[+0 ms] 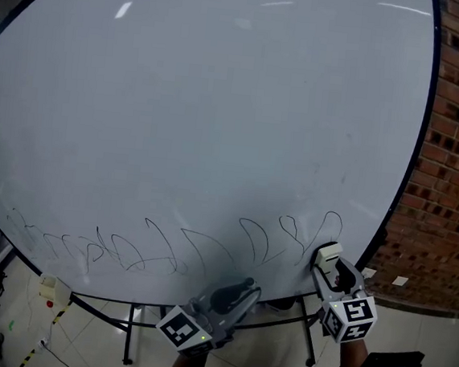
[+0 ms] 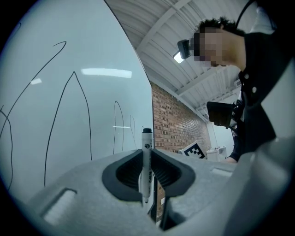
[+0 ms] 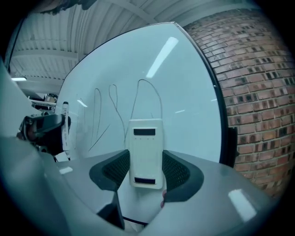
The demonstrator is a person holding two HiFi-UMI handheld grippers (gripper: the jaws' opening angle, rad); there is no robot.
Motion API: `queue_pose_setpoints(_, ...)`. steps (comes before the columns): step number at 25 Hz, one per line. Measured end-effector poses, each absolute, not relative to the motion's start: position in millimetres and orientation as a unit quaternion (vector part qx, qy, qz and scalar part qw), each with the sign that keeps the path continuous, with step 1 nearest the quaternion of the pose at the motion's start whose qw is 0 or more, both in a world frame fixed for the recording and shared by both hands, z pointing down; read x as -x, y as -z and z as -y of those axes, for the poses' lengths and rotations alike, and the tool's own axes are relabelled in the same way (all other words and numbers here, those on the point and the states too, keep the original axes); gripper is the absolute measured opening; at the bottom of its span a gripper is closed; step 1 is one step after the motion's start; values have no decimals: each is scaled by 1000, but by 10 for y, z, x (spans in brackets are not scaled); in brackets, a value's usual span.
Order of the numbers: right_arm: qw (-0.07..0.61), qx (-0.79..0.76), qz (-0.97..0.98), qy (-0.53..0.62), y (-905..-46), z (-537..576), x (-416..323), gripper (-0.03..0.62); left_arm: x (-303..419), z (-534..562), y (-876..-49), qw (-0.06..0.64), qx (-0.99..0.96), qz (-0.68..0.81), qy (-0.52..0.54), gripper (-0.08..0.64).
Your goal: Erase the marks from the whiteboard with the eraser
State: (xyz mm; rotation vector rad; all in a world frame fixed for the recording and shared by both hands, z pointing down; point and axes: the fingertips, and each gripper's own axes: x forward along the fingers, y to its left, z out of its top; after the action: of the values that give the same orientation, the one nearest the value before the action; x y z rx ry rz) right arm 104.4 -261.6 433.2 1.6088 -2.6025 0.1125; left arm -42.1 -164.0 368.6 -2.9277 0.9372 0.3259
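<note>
A large whiteboard point(image 1: 204, 112) fills the head view, with a row of black looping marks point(image 1: 174, 250) along its lower edge. My right gripper point(image 1: 329, 259) is shut on a white eraser point(image 3: 146, 152), held just under the rightmost loops point(image 3: 138, 99) at the board's lower right. My left gripper point(image 1: 243, 289) is shut on a black-capped marker point(image 2: 146, 161), which stands upright between the jaws. It hangs just below the board's bottom edge, near the middle loops point(image 2: 69, 110).
A red brick wall point(image 1: 458, 160) stands right of the board. The board's black stand legs point(image 1: 128, 334) reach down to a pale tiled floor. A small yellowish object point(image 1: 48, 289) lies on the floor at lower left. A person's head and dark clothing point(image 2: 258, 92) show in the left gripper view.
</note>
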Motion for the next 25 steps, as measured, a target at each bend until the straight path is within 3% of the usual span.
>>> queue_pose_setpoints(6,19,-565,823,-48,-4263,2763,-1581,227,465,1624,-3656,31,945,-308,-104,61)
queue_pose_setpoints(13,16,-574,817,-55,-4255,2757,-1581,227,515,1602,-3656,30,943,-315,-105,63)
queue_pose_setpoints(25,63,-490,869,-17,-4309,2525,-634,227,519,1545,-3672,25,942,-316,-108,63)
